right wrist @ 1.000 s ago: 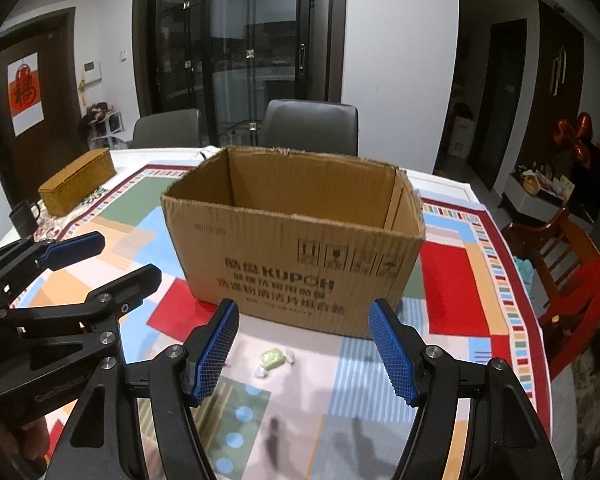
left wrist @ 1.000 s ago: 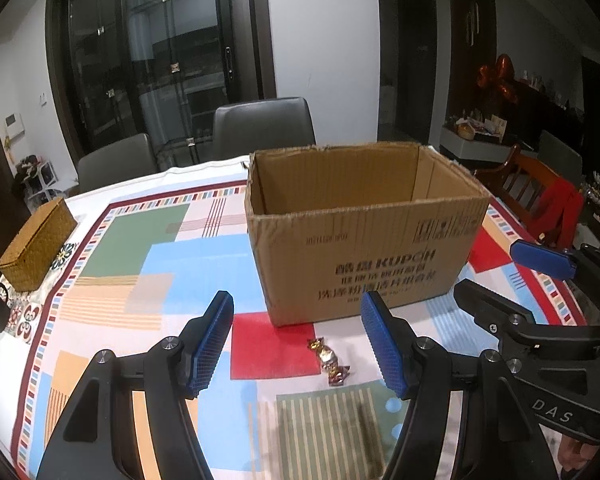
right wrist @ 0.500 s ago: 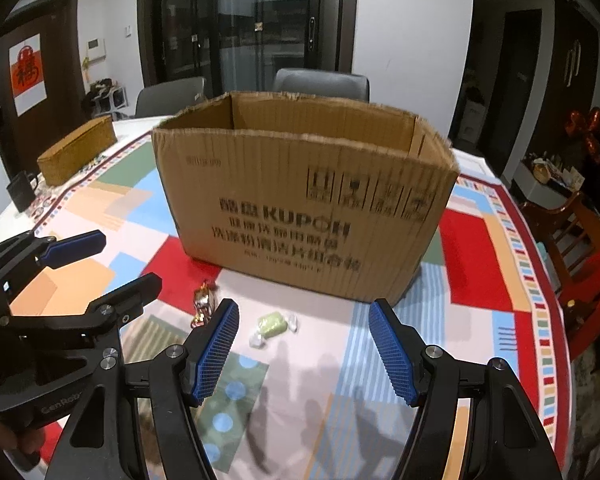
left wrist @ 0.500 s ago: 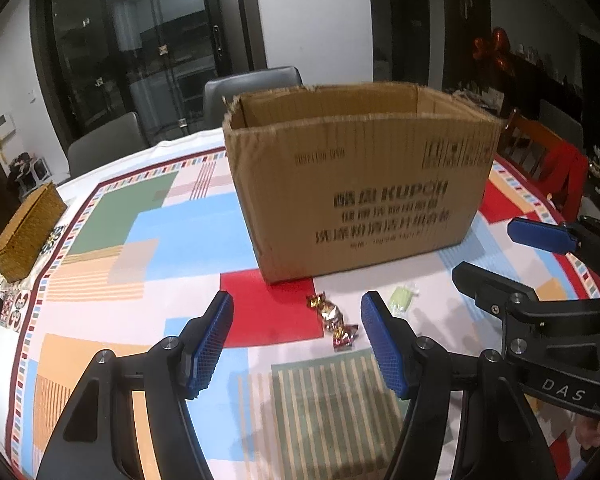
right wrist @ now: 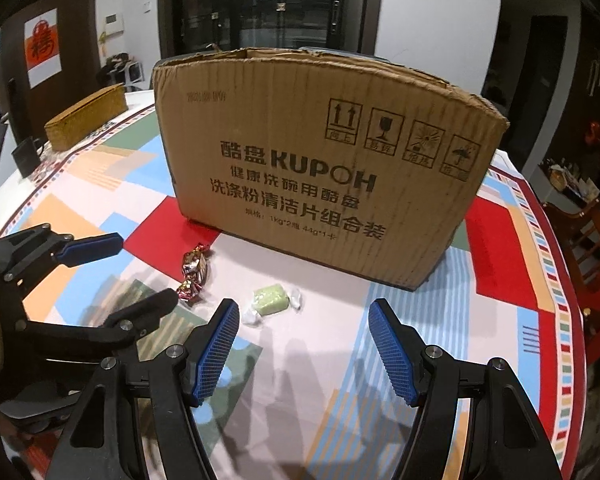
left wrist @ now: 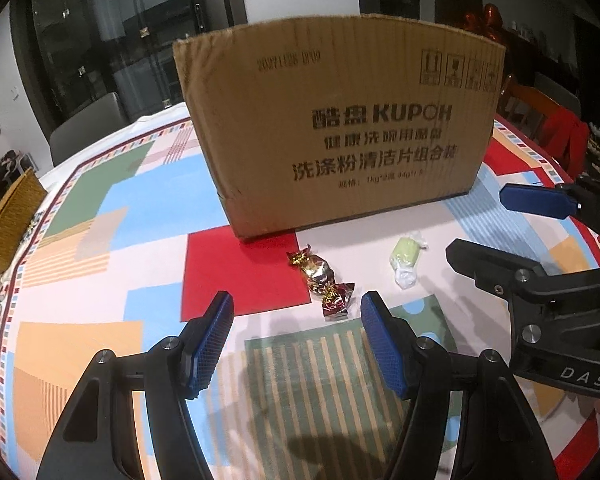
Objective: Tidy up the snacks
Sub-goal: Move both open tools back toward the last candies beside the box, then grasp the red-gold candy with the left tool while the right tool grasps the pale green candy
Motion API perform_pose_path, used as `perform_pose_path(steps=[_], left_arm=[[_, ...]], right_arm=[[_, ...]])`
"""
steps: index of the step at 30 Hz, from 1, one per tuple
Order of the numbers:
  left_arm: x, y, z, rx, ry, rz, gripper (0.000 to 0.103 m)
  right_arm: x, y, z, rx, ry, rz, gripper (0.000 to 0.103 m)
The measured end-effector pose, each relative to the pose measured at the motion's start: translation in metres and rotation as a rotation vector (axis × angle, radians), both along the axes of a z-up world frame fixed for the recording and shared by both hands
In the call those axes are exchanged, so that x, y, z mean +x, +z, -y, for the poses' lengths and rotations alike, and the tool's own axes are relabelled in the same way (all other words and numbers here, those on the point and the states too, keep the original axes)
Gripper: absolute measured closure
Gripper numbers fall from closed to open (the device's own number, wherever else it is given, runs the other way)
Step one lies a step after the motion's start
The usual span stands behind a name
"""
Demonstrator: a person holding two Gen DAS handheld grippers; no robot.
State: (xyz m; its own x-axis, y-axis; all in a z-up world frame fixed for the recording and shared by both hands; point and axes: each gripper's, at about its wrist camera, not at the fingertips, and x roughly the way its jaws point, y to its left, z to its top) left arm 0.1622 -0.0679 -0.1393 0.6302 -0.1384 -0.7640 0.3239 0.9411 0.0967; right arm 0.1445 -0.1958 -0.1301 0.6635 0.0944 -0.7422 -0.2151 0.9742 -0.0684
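Note:
A brown cardboard box (left wrist: 340, 128) (right wrist: 320, 168) stands on the patterned tablecloth. In front of it lie a gold-and-red foil candy (left wrist: 322, 280) (right wrist: 194, 272) and a pale green wrapped candy (left wrist: 406, 256) (right wrist: 270, 300). My left gripper (left wrist: 296, 320) is open and low, just short of the foil candy. My right gripper (right wrist: 302, 322) is open and low, with the green candy just ahead of its left finger. Each gripper shows in the other's view: the right one in the left wrist view (left wrist: 500, 224) and the left one in the right wrist view (right wrist: 136, 276).
A woven yellow box (left wrist: 8, 220) (right wrist: 88, 116) sits at the table's far left edge. A small dark object (right wrist: 26, 156) stands near it. Chairs stand behind the table (left wrist: 84, 124) and a wooden chair with red cloth is at the right (right wrist: 596, 240).
Both grippers have come down and moved closer to the table and the box. The candies now lie just in front of the fingertips. Both stay open.

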Motion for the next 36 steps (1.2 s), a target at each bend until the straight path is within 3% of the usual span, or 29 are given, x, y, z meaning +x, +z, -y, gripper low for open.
perform_pose_path(steps=[8, 13, 27, 36], left_arm=[[0.006, -0.015, 0.006, -0.016, -0.021, -0.019, 0.038], [0.012, -0.024, 0.009, 0.015, -0.020, -0.025, 0.038], [0.026, -0.029, 0.007, 0.024, -0.007, 0.002, 0.040], [0.034, -0.028, 0.005, 0.003, -0.011, -0.006, 0.045]], right_arm=[[0.013, -0.012, 0.000, 0.004, 0.051, -0.023, 0.035], [0.021, -0.021, -0.008, 0.003, 0.100, -0.057, 0.035], [0.049, -0.036, -0.008, 0.055, 0.084, -0.138, 0.035], [0.056, -0.034, -0.013, 0.048, 0.089, -0.158, 0.045]])
